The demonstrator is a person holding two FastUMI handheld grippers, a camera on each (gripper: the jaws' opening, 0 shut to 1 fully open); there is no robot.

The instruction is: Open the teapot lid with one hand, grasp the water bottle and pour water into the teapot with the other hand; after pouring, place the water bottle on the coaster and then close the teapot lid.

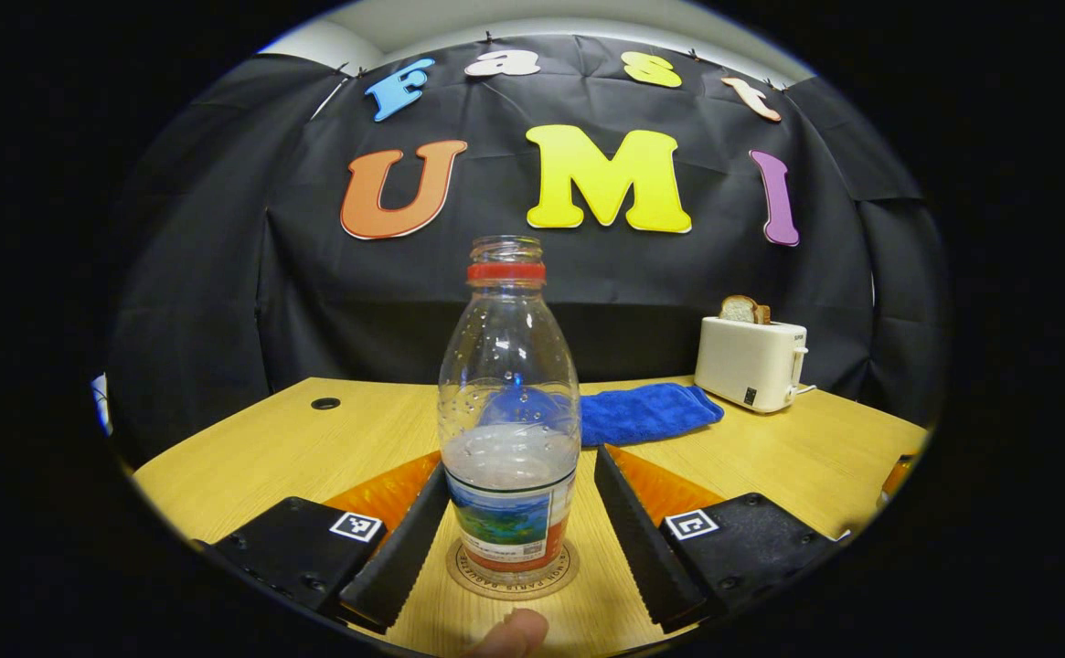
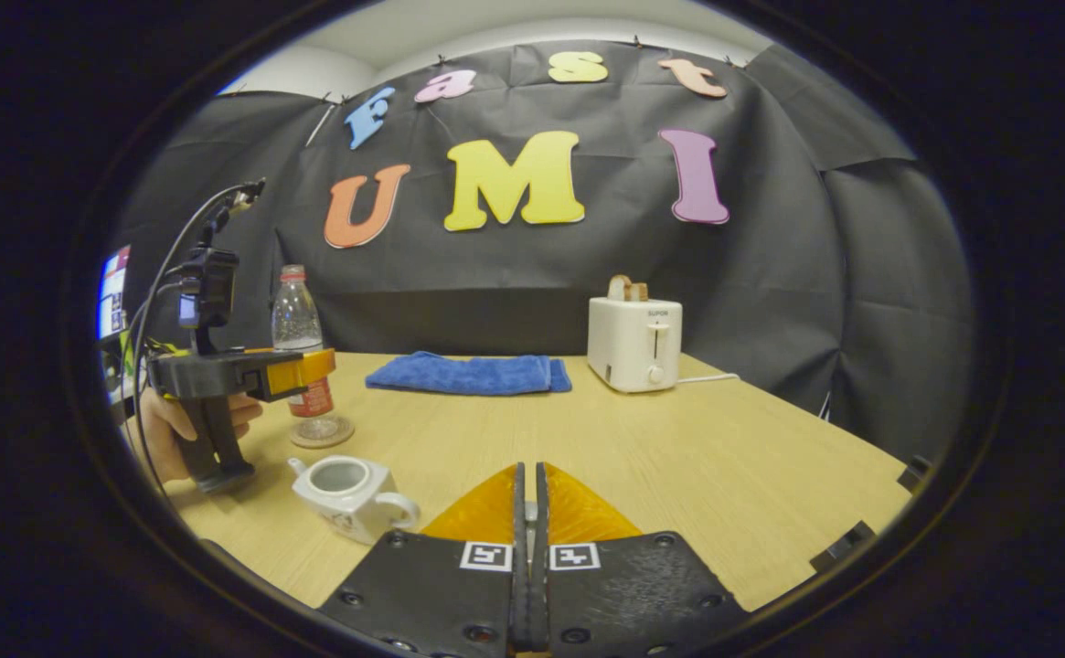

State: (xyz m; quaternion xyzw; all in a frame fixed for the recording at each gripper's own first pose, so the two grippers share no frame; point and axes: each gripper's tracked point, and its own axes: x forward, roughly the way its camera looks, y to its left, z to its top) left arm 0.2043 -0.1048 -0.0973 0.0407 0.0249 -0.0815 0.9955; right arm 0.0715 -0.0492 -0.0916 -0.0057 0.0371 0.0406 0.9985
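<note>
A clear water bottle (image 1: 509, 366), uncapped and partly full, stands upright on a round coaster (image 1: 514, 580). My left gripper (image 1: 521, 466) is open around its lower body, one finger close on each side. In the right gripper view the same bottle (image 2: 296, 320) stands on the coaster (image 2: 322, 434), with the left gripper (image 2: 313, 370) and the hand holding it beside it. The white teapot (image 2: 340, 493) sits lidless at the near left. My right gripper (image 2: 529, 498) is shut above the table; a pale sliver of the teapot lid shows between its fingers.
A blue towel (image 2: 468, 373) lies at the back of the wooden table (image 2: 678, 457). A white toaster (image 2: 634, 343) with bread in it stands at the back right. A cable hole (image 1: 324, 403) is at the far left. A fingertip (image 1: 514, 635) shows at the bottom.
</note>
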